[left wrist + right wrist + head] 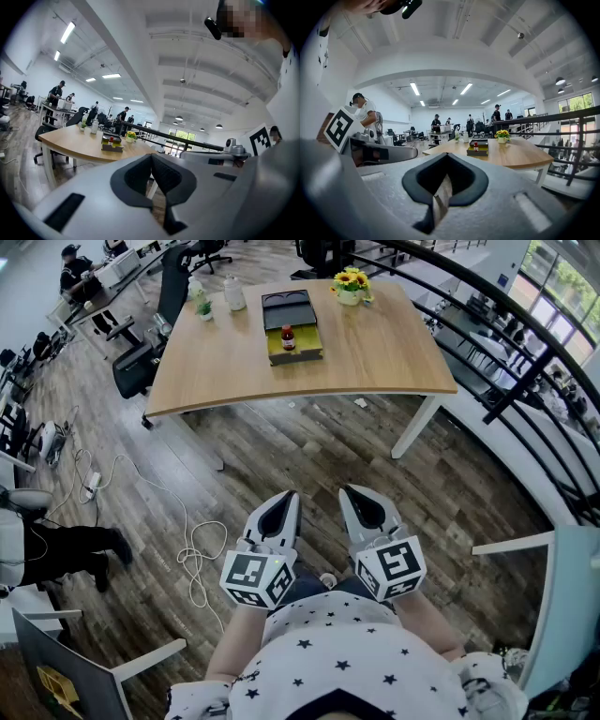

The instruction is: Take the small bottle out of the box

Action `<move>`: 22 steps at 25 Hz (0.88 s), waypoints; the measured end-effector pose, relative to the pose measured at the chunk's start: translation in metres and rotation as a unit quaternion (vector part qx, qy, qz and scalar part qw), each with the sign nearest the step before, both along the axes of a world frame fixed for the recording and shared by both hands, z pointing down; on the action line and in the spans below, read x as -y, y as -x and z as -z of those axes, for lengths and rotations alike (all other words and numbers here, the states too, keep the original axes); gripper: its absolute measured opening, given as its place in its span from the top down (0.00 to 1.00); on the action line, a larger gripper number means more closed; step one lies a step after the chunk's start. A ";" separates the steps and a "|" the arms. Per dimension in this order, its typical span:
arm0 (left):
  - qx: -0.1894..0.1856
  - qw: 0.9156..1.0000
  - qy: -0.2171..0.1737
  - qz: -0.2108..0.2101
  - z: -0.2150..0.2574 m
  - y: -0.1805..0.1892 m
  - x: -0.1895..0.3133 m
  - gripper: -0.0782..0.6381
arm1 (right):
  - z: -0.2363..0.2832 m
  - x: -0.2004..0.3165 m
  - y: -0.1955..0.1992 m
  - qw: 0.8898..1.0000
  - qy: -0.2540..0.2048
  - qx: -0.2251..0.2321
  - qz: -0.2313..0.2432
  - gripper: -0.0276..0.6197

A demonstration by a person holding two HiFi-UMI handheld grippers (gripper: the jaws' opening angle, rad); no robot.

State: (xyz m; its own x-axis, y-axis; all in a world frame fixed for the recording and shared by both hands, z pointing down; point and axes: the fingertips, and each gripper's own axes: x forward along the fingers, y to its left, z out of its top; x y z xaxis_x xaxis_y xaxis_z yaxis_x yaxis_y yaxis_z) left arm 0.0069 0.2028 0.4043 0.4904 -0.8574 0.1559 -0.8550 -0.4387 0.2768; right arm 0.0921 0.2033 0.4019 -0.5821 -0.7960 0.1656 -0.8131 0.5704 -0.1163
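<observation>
Bright, even light comes from ceiling strip lights (415,88) and windows (576,102). Shadows under the table (375,352) are soft. Both gripper views bulge fisheye-style, with black corners and a blurred foreground.

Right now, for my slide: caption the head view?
Left gripper and right gripper shut, away from the table; small bottle in its box.

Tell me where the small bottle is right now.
In the head view, the bottle stands upright in the box on the far half of the table. The flowers sit beyond it to the right.
</observation>
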 end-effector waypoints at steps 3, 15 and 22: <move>0.008 1.000 -0.007 -0.001 0.001 -0.005 -0.015 0.89 | 0.000 -0.014 -0.001 1.000 0.000 -0.005 0.006 0.95; 0.025 1.000 -0.017 0.001 0.001 -0.019 -0.044 0.89 | 0.003 -0.041 -0.010 1.000 -0.001 0.029 0.009 0.95; 0.037 0.999 -0.012 -0.002 -0.001 -0.021 -0.053 0.89 | -0.001 -0.048 -0.010 1.000 0.006 0.026 0.014 0.95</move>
State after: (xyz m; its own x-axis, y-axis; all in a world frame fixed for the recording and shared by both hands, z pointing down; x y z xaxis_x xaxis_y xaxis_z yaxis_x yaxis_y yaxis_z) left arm 0.0277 0.2554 0.4055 0.4827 -0.8590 0.1703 -0.8703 -0.4490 0.2023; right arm 0.1018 0.2514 0.4028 -0.6120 -0.7777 0.1436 -0.7896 0.5908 -0.1658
